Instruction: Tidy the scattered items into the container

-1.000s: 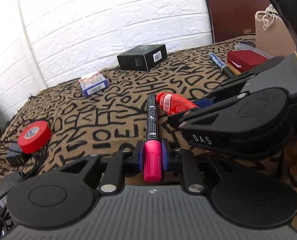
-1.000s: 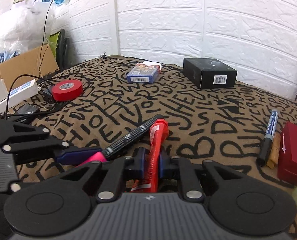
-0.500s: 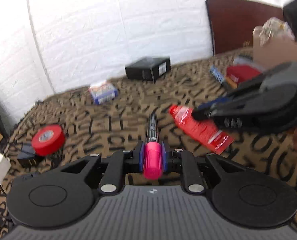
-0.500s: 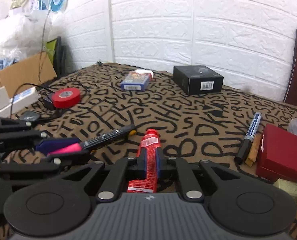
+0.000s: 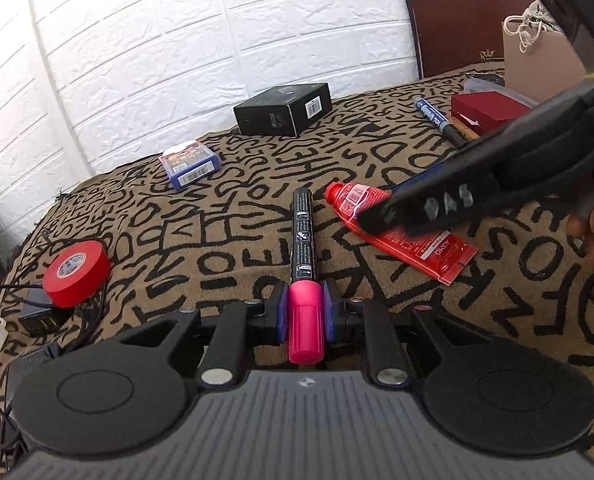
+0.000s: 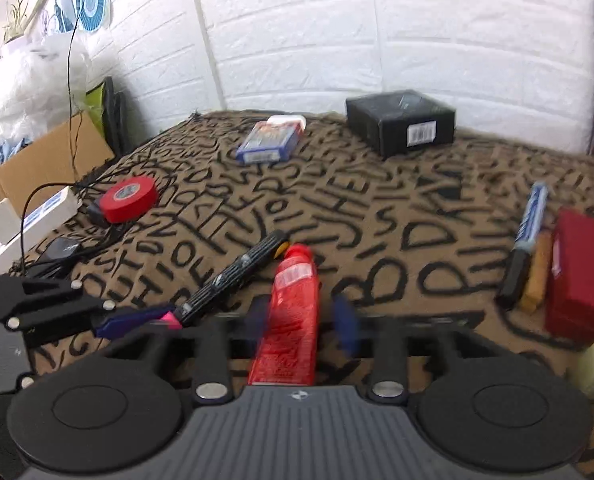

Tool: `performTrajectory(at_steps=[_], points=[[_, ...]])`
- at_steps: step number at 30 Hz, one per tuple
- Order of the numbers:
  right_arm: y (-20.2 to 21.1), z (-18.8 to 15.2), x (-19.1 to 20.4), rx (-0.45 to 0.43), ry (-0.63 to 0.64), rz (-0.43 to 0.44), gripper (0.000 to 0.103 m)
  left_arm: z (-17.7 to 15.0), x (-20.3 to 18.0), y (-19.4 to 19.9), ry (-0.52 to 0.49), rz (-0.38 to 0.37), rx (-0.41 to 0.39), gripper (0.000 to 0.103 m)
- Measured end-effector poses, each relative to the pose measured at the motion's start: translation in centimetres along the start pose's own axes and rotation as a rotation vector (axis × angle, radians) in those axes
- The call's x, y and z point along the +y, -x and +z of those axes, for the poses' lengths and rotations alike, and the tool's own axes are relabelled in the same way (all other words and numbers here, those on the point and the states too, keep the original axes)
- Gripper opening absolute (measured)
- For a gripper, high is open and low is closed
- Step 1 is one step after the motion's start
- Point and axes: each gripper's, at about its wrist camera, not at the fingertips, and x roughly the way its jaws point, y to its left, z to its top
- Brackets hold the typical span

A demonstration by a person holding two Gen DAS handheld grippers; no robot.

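Observation:
My left gripper (image 5: 304, 312) is shut on a black marker with a pink cap (image 5: 304, 276), held above the patterned cloth; the marker also shows in the right wrist view (image 6: 233, 276). A red tube (image 6: 289, 316) lies between the fingers of my right gripper (image 6: 303, 322), whose blurred blue pads stand apart on either side of it. In the left wrist view the tube (image 5: 413, 236) lies flat on the cloth under the right gripper's fingers (image 5: 437, 204).
On the cloth lie a red tape roll (image 5: 75, 268), a blue card box (image 5: 189, 162), a black box (image 5: 283, 109), a blue marker (image 6: 527, 232) and a red box (image 6: 585, 276). A cardboard box (image 6: 45, 160) and cables lie at the left edge.
My right gripper's jaws have spread apart and the red tube now lies on the cloth. My left gripper still holds the marker.

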Motion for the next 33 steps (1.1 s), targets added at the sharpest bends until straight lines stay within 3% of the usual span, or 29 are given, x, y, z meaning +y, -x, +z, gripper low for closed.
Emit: performTrajectory(at_steps=[2, 4, 6, 9, 10, 11, 13, 14, 15, 18, 21, 26, 27, 31, 33], points=[[-0.2, 0.0, 0.3, -0.002, 0.008, 0.000, 0.056, 0.3, 0.2, -0.2, 0.015, -0.001, 0.004, 0.027], [-0.4, 0.0, 0.8, 0.000, 0.033, -0.010, 0.060, 0.7, 0.3, -0.4, 0.023, -0.001, 0.004, 0.047], [-0.8, 0.0, 1.2, 0.001, 0.063, -0.021, 0.064, 1.0, 0.3, -0.7, 0.010, -0.017, 0.002, 0.080], [-1.3, 0.1, 1.5, 0.003, 0.102, -0.028, 0.066, 0.8, -0.5, -1.2, -0.049, -0.015, -0.027, 0.082], [-1.4, 0.2, 1.5, 0.005, 0.121, -0.026, 0.055, 0.7, -0.7, -1.2, -0.055, -0.010, -0.037, 0.082], [-1.5, 0.1, 1.7, 0.007, 0.146, -0.034, 0.035, 0.6, -0.6, -1.2, -0.049, -0.014, -0.038, 0.077], [-1.3, 0.1, 1.8, 0.005, 0.165, -0.029, 0.022, 0.7, -0.3, -1.2, -0.016, -0.064, -0.022, 0.052], [-1.1, 0.1, 1.9, 0.004, 0.155, -0.011, 0.012, 0.7, -0.6, -0.9, -0.017, -0.077, -0.021, 0.031], [-0.9, 0.0, 2.2, 0.002, 0.177, -0.018, 0.013, 0.6, -1.2, -0.7, -0.040, -0.054, -0.027, 0.027], [0.2, -0.6, 3.7, -0.035, 0.279, -0.051, 0.012, 0.0, -1.9, 0.1, -0.072, -0.003, -0.067, 0.019], [1.5, -0.6, 3.7, -0.071, 0.257, -0.031, 0.011, -0.1, -1.2, 1.2, -0.017, -0.016, -0.118, 0.019], [3.8, 0.6, 3.4, -0.135, 0.225, -0.029, 0.011, 1.6, -1.7, 3.1, -0.053, -0.012, -0.192, 0.016], [4.3, 0.9, 3.3, -0.143, 0.224, -0.034, 0.011, 2.1, -1.9, 3.3, -0.057, -0.015, -0.195, 0.005], [5.6, 0.9, 3.2, -0.163, 0.246, -0.064, 0.010, 3.0, -2.7, 3.7, -0.082, 0.006, -0.212, 0.004], [6.0, 0.7, 2.9, -0.170, 0.240, -0.070, 0.010, 2.8, -3.1, 3.2, -0.103, 0.019, -0.184, 0.004]])
